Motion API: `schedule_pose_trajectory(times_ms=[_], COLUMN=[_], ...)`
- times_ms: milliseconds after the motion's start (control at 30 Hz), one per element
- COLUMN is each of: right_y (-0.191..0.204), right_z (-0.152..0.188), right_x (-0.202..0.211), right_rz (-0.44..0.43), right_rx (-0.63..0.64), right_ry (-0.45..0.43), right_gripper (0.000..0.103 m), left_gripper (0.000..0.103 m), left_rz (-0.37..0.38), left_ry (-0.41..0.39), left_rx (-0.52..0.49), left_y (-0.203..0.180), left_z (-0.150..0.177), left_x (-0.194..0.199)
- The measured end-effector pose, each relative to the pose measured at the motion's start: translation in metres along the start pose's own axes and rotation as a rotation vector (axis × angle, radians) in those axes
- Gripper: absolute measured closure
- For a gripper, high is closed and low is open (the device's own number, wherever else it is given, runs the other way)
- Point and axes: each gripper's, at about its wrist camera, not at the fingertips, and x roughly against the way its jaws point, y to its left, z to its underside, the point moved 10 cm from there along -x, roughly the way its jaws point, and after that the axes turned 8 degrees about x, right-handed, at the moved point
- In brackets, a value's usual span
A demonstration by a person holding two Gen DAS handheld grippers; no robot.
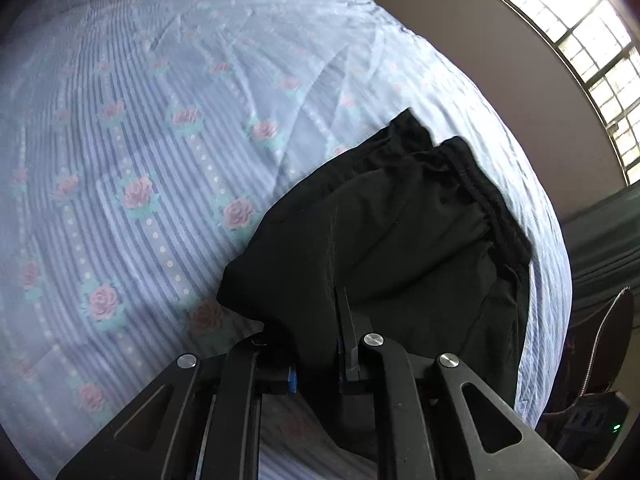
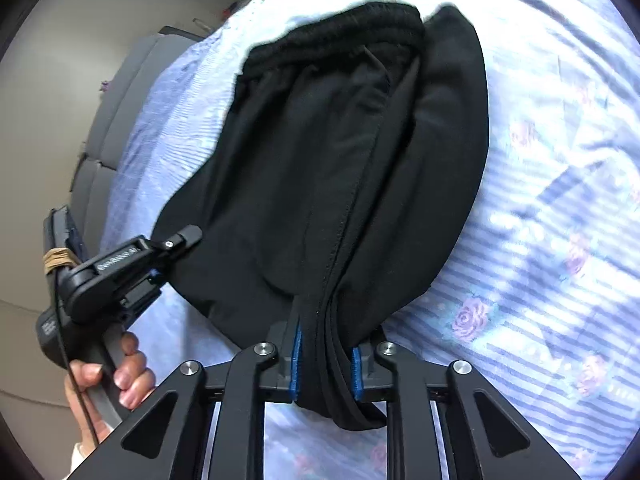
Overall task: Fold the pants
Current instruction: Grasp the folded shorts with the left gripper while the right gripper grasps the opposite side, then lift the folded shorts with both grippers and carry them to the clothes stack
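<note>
Between the blue pads of the right gripper (image 2: 325,364), clamped on a bunched, layered edge of the black pants (image 2: 340,152). Nearby, seized another edge of the same pants with the left gripper (image 1: 316,344), fabric pinched between its closed fingers; seen from the right wrist, gripped by a bare hand (image 2: 114,380) at the handle. Beyond both tools, lay folded in layers on the striped, rose-printed bedsheet (image 1: 140,128), elastic waistband (image 2: 340,28) at the far end. Farther off, stood lit behind a plain wall: a barred window (image 1: 580,40).
</note>
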Motion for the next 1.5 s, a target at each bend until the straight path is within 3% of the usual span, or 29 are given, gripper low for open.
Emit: schedule_pose_trajectory(times_ms=[167, 400, 600, 767, 1000, 1200, 1367, 1500], right_y=[0.02, 0.043, 0.065, 0.106, 0.183, 0.261, 0.317, 0.351], right_z=[-0.016, -0.018, 0.007, 0.054, 0.126, 0.194, 0.253, 0.303], right_x=[0.045, 0.134, 0.201, 0.254, 0.315, 0.342, 0.347, 0.341], right_rz=[-0.059, -0.172, -0.232, -0.298, -0.414, -0.493, -0.486, -0.467], right_rx=[0.036, 0.078, 0.167, 0.314, 0.495, 0.591, 0.593, 0.564], right_ry=[-0.04, -0.058, -0.018, 0.054, 0.081, 0.068, 0.024, 0.035], right_gripper=[0.085, 0.085, 0.085, 0.085, 0.085, 0.085, 0.085, 0.085], left_gripper=[0.091, 0.093, 0.093, 0.093, 0.093, 0.093, 0.093, 0.093], left_rz=[-0.037, -0.01, 0.027, 0.022, 0.028, 0.01, 0.027, 0.031], left_ry=[-0.055, -0.118, -0.156, -0.202, -0.335, -0.432, -0.447, -0.411], left_rx=[-0.073, -0.068, -0.025, 0.049, 0.216, 0.249, 0.23, 0.206], left_y=[-0.025, -0.057, -0.074, -0.064, -0.011, 0.059, 0.124, 0.18], left_z=[0.005, 0.019, 0.062, 0.104, 0.16, 0.201, 0.221, 0.24], left_x=[0.044, 0.122, 0.203, 0.27, 0.39, 0.485, 0.535, 0.559])
